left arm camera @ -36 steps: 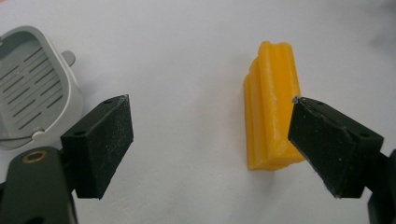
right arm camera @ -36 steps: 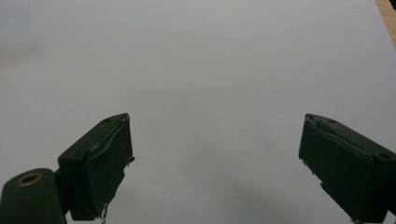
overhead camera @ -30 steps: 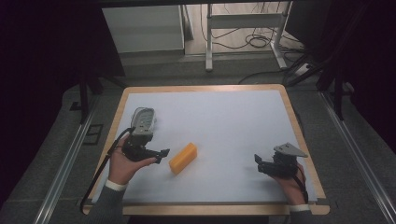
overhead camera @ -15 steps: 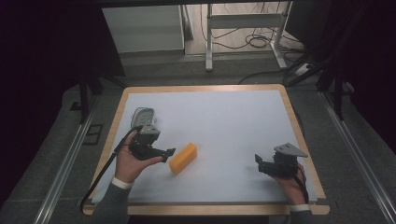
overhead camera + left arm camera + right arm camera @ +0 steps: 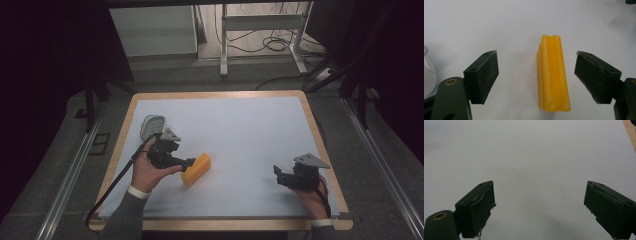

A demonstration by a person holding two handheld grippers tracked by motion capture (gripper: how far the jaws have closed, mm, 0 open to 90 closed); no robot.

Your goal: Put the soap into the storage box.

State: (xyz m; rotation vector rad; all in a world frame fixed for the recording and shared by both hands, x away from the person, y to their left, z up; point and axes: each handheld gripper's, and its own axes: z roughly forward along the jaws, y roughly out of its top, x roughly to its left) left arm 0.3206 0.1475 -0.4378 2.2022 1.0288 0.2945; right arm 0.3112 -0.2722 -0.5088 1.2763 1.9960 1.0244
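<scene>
A yellow block (image 5: 196, 169) lies on the white table top, left of centre. My left gripper (image 5: 189, 162) reaches it from the left and stands open. In the left gripper view the block (image 5: 552, 75) runs lengthwise between the two black jaws of the left gripper (image 5: 536, 53), nearer the right one, with a gap on each side. The jaws have just been closing around it and the pads do not touch it. My right gripper (image 5: 276, 175) rests near the table's front right, open. In its own view the right gripper (image 5: 539, 187) has only bare table between its jaws.
A small rounded white-grey device (image 5: 151, 125) sits behind the left hand, and its edge (image 5: 427, 72) shows at the left of the left gripper view. The table has a wooden rim (image 5: 215, 94). Dark floor, rails and cables surround it.
The left hand has moved right toward the yellow block, which now lies between its jaws. The jaws stand a little narrower. The right hand has kept still.
</scene>
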